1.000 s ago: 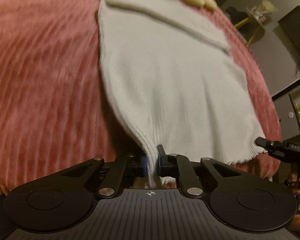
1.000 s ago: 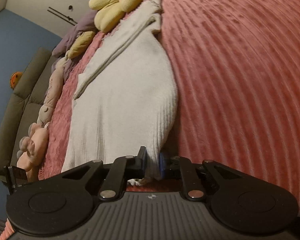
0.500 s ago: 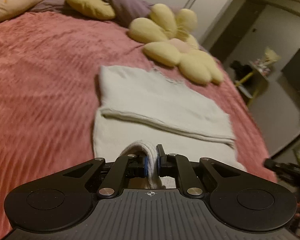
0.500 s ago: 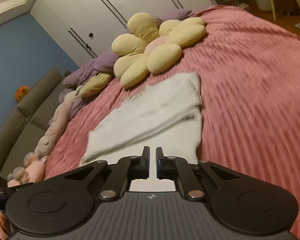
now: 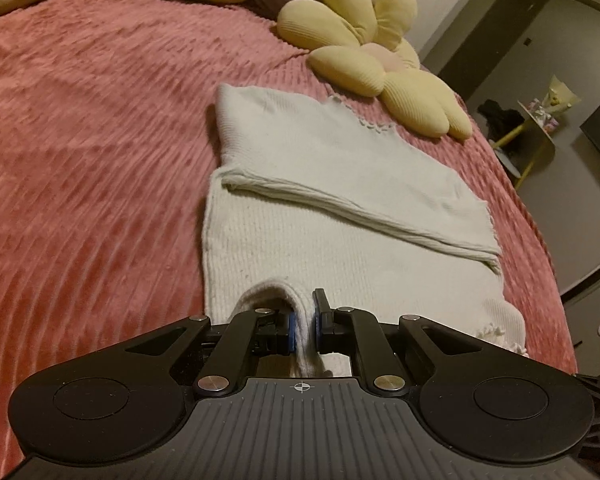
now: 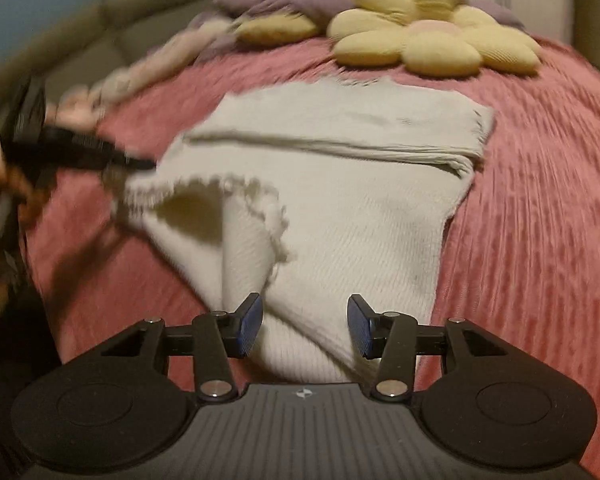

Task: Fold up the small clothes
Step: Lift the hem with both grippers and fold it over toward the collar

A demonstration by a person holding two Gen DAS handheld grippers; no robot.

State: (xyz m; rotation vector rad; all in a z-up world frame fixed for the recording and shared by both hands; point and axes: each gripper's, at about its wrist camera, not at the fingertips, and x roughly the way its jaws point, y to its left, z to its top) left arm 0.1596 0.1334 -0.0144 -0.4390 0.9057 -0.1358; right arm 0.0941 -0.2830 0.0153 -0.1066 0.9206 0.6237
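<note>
Pink ribbed bedspread (image 5: 80, 152) carries the white knit top (image 5: 340, 184) at centre frame, sleeves folded in. Left gripper (image 5: 304, 330) pinches its hem; right gripper (image 6: 305, 326), just opening, has released. Bottom fold remains.

A bed (image 5: 92, 128) covered in a ribbed pink blanket carries a partly folded white knit garment (image 5: 340, 216) near its middle. Beyond the garment lies a yellow flower-shaped cushion (image 5: 380, 60), with purple bedding (image 6: 284, 0) and a pale plush toy (image 6: 148, 68) along the far edge.
</note>
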